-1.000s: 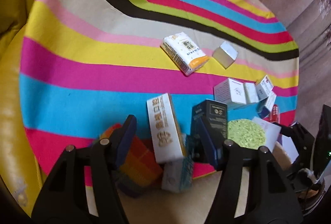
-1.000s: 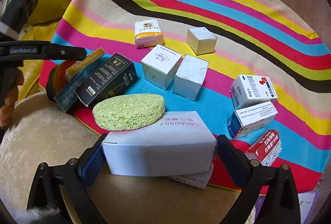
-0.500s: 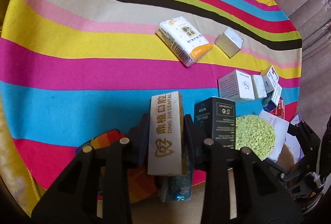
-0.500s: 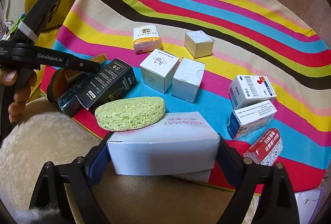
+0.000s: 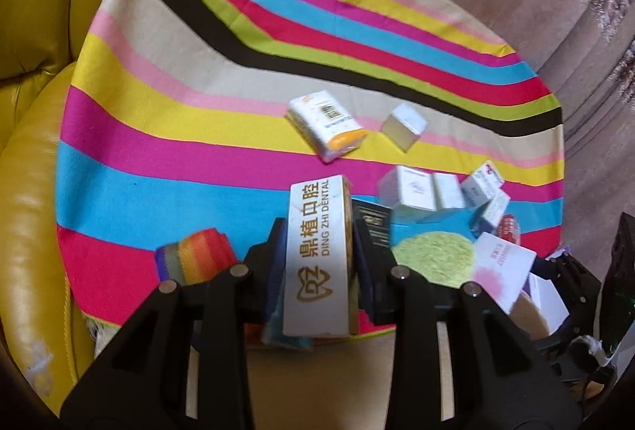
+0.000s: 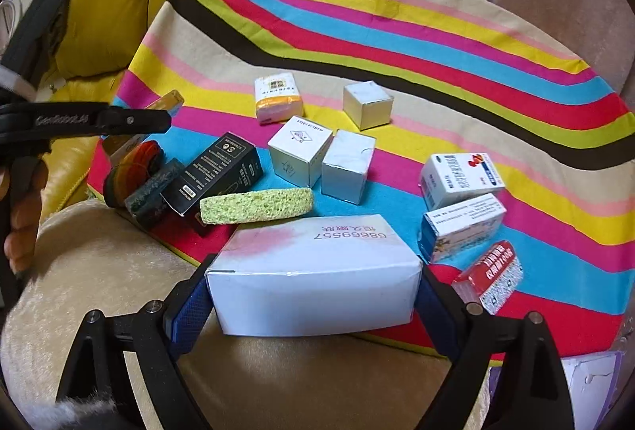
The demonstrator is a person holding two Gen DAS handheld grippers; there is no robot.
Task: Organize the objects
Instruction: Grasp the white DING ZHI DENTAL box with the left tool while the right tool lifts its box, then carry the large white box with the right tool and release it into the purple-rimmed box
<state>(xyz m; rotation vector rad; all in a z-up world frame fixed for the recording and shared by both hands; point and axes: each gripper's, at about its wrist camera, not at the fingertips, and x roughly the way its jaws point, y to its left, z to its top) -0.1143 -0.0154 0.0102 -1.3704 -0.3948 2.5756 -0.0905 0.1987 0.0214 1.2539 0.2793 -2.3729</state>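
My left gripper [image 5: 317,231] is shut on a white box with gold lettering [image 5: 317,251], held up on end above the near edge of the striped cloth [image 5: 198,112]. In the right wrist view one of its fingers [image 6: 99,119] shows from the side at far left, with a person's hand below it. My right gripper [image 6: 313,305] is shut on a large white box [image 6: 313,271], its blue pads pressing on the two ends. That box sits at the cloth's near edge, and a green sponge [image 6: 256,206] lies just beyond it.
On the cloth lie a black box [image 6: 214,178], a rainbow roll [image 6: 133,168], a tissue pack [image 6: 278,100], a silver cube [image 6: 367,104], two white cubes [image 6: 299,150], two medicine boxes [image 6: 460,178] and a red box [image 6: 492,275]. A yellow sofa [image 6: 107,5] is at the left.
My left gripper closed on the gold-lettered box and raised it off the pile. My right gripper's pads came in against the ends of the large white box.
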